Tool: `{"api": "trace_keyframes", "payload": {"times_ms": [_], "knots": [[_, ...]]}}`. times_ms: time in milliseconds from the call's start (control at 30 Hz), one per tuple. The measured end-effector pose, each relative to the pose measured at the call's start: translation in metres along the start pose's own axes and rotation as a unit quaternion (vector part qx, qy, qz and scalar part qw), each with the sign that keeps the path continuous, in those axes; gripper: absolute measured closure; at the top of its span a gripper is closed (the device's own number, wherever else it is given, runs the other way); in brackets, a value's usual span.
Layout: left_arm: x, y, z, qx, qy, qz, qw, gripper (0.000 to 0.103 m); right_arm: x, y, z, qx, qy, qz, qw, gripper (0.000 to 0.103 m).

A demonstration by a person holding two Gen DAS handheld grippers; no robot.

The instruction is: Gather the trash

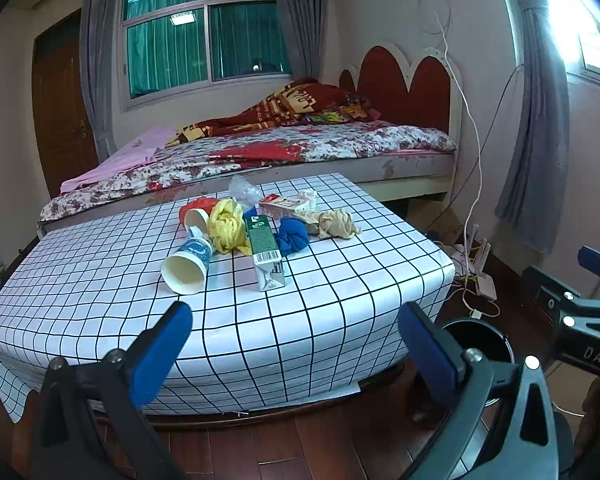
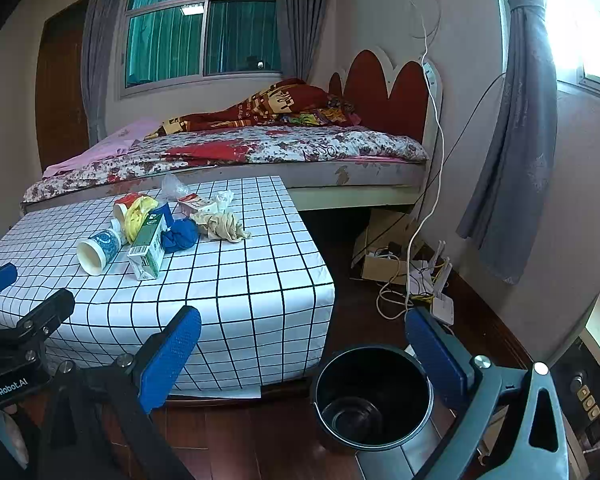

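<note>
Plainly, both the left gripper (image 1: pixel 296 344) and the right gripper (image 2: pixel 304 356) gape wide and hold nothing, low in their frames. The trash sits mid-frame on the checked table (image 1: pixel 340 280): a paper cup (image 1: pixel 188 266), a green carton (image 1: pixel 265 254) and crumpled bags. All looks light and crushable; the carton's flat sides seem the surest hold, and the bin (image 2: pixel 370 396) waits at lower right.

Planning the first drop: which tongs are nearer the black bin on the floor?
Right. The right tongs hang directly over the bin; the left tongs hang beside it, over the table edge.
</note>
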State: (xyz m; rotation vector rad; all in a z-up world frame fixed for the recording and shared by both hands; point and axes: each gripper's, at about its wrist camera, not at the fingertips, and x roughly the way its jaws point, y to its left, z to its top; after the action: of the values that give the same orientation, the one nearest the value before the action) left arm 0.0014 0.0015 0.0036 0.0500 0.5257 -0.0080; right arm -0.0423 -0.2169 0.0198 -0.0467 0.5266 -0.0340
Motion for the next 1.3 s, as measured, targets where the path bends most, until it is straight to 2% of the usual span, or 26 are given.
{"api": "trace_keyframes", "payload": {"times_ms": [1300], "knots": [[0.0016, -0.0049, -0.0019, 0.002, 0.000, -0.001, 1.0000, 0.001, 0.0002, -0.0005, 0.0015, 0.002, 0.001, 0.000, 1.000, 0.000]]}}
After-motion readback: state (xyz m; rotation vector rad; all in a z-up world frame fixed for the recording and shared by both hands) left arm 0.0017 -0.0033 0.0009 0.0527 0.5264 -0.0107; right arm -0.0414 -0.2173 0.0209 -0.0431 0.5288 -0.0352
